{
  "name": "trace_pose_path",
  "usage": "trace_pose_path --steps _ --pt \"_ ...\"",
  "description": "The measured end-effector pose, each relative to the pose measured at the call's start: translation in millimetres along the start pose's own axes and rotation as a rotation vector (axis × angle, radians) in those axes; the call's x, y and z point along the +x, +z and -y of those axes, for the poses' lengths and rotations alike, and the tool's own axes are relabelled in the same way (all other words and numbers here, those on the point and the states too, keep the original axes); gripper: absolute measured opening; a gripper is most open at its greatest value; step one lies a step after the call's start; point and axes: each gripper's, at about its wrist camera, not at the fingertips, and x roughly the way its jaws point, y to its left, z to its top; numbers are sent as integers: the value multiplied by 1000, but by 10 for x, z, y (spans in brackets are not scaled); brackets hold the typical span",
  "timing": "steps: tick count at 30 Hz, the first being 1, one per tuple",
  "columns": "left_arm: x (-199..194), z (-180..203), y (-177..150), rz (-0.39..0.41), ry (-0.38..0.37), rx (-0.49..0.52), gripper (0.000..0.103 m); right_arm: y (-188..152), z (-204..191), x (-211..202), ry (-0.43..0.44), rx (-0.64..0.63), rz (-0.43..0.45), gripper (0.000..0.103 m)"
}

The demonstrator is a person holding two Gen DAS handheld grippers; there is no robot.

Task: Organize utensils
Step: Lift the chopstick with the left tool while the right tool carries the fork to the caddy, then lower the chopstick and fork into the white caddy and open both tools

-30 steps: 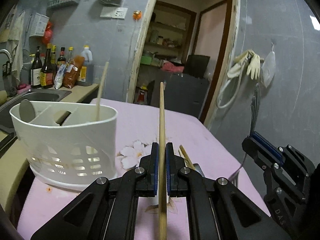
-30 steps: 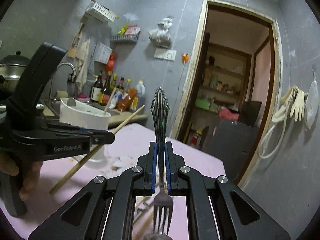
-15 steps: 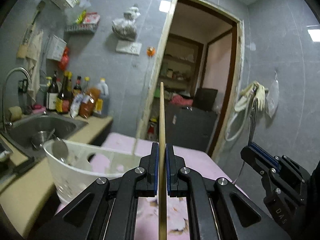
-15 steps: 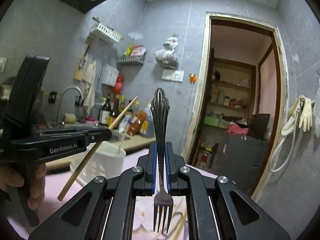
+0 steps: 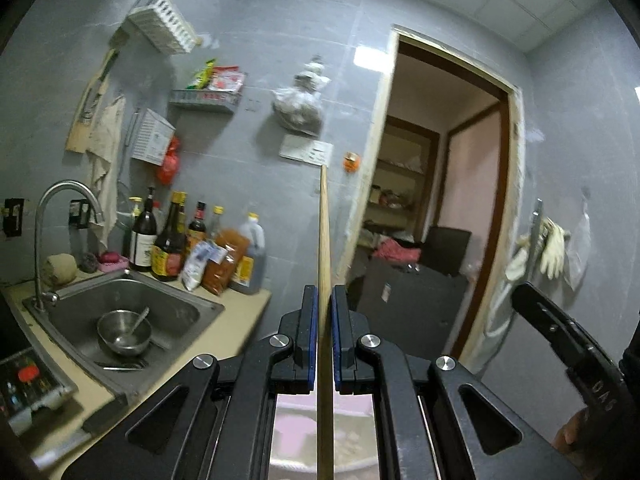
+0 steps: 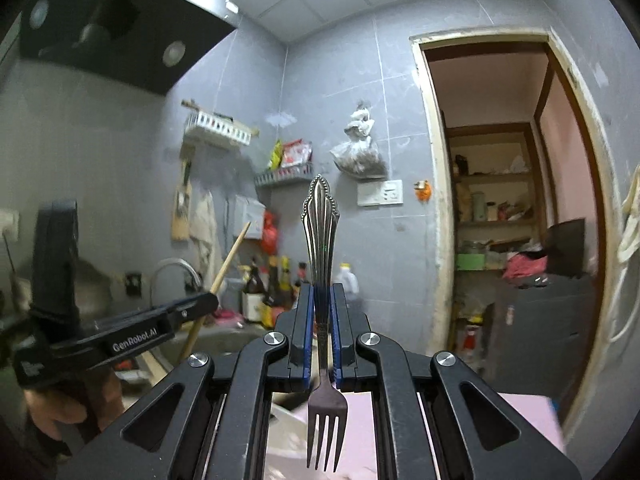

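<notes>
My left gripper [image 5: 325, 300] is shut on a wooden chopstick [image 5: 325, 248] that stands upright between the jaws, raised high. It also shows in the right wrist view [image 6: 208, 304] at the left, with the chopstick [image 6: 228, 264] slanting through it. My right gripper [image 6: 322, 300] is shut on a metal fork [image 6: 320, 240], ornate handle up and tines [image 6: 326, 436] down. The white utensil holder [image 6: 286, 432] shows only as a blurred rim low behind my fingers. The right gripper's body [image 5: 568, 360] shows at the right of the left wrist view.
A steel sink [image 5: 168, 312] with a bowl [image 5: 124, 330] and a tap [image 5: 60, 200] lies at the left. Sauce bottles [image 5: 172, 240] stand on the counter behind it. A pink tablecloth [image 6: 524, 416] covers the table below. A doorway [image 5: 444, 220] opens ahead.
Both grippers have risen and tilted up with their utensils. The white holder and table have dropped almost out of both views; the sink has come into the left wrist view.
</notes>
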Motion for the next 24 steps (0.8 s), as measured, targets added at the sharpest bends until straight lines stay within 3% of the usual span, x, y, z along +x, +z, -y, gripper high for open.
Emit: trace_pose_path --steps 10,18,24 --pt "304 -614 50 60 91 -107 4 -204 -61 534 54 95 -24 5" --pt "475 -675 -73 99 135 -112 4 -507 -83 709 18 79 -48 5" --pt "473 -646 -284 137 220 -95 4 -698 -81 752 7 78 -91 6"
